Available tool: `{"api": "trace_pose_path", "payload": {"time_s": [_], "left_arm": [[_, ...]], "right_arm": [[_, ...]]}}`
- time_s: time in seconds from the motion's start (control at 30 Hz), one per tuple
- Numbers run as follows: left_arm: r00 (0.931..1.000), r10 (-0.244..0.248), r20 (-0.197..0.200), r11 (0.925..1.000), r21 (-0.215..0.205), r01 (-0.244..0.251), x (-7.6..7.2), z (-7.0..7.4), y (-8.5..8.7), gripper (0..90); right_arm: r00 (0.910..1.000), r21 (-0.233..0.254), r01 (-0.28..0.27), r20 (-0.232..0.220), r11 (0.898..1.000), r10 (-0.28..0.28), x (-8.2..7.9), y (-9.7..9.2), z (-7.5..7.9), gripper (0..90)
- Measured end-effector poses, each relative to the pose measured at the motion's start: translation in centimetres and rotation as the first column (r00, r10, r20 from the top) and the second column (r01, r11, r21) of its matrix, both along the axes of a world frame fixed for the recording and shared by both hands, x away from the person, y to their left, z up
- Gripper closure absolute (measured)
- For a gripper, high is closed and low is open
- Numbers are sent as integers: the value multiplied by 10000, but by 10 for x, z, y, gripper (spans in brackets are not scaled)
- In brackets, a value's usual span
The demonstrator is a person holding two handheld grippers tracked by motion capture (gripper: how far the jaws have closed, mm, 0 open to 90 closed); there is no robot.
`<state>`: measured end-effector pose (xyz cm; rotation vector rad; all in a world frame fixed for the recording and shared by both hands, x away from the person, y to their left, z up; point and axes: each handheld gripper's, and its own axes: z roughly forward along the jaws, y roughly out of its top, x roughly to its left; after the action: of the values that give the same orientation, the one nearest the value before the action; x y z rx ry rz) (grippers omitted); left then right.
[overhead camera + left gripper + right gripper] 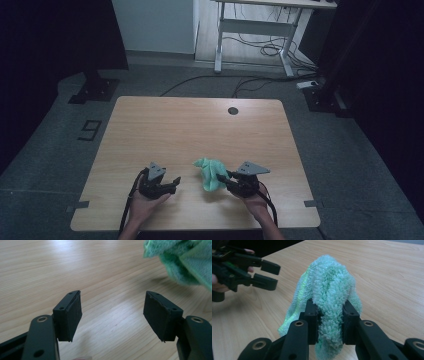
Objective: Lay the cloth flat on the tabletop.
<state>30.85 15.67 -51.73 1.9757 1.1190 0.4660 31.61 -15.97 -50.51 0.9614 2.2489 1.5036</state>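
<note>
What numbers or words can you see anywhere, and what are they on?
"9": made of dark tape strips on the grey floor, left of the table. It could also be read as a "6" from the other side.
No words, labels or brands can be read on the table, the green cloth or either gripper.

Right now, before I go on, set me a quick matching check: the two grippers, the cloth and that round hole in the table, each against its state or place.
Things:
1. left gripper
2. right gripper
3. green cloth
4. round hole

States or places:
A. pinched between two jaws, bunched up
B. far side of the table, nothing near it
C. jaws apart, nothing between them
D. jaws closed on fabric

Pairs: 1-C, 2-D, 3-A, 4-B
</note>
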Motion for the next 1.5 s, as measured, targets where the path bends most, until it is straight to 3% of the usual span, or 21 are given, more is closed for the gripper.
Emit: {"api": "trace_pose_path", "payload": {"time_s": [0.2, 0.4, 0.5, 0.63, 0.73, 0.8, 0.83, 1.0, 1.23, 1.43, 1.5], "left_arm": [[9993, -360, -112, 9982, -485, 354, 11, 2, -12, 310], [9991, -384, -174, 9973, -628, 372, 22, 2, -21, 358], [9978, -623, -217, 9965, -575, 610, 28, 1, -26, 436], [9941, -998, -428, 9935, -584, 973, 37, -2, -34, 474], [9894, -1339, -562, 9886, -774, 1294, 44, -4, -40, 571], [9875, -1468, -569, 9863, -850, 1417, 45, -5, -41, 602], [9825, -1774, -574, 9806, -946, 1715, 46, -5, -43, 717], [9777, -2008, -614, 9749, -1105, 1933, 45, -6, -44, 877], [9778, -2090, -115, 9657, -1603, 2045, 38, 8, -35, 898], [9734, -2291, -61, 9611, -1597, 2252, 34, 17, -31, 899], [9722, -2340, -16, 9609, -1528, 2310, 31, 19, -30, 899]], "right_arm": [[9999, -100, -95, -69, 9999, 94, -2, 1, -6, 719], [9999, -95, -132, -32, 9999, 132, -4, 0, -7, 719], [9999, -97, -151, -18, 9998, 150, -4, 1, -7, 718], [9998, -72, -183, -38, 9998, 183, -4, 2, -8, 717], [9994, 29, -339, -58, 9994, 339, -5, 4, -8, 718], [9993, 42, -376, -71, 9993, 376, -5, 4, -8, 718], [9993, -89, -386, 3, 9992, 386, -6, 5, -8, 718], [9991, 92, -399, -106, 9992, 400, -4, 1, -9, 718], [9995, 322, -150, -288, 9994, 159, 1, -11, -9, 686], [9986, 503, 46, -533, 9987, -20, 6, -19, -12, 624], [9976, 311, 297, -632, 9991, -277, 8, -22, -14, 596]]}}
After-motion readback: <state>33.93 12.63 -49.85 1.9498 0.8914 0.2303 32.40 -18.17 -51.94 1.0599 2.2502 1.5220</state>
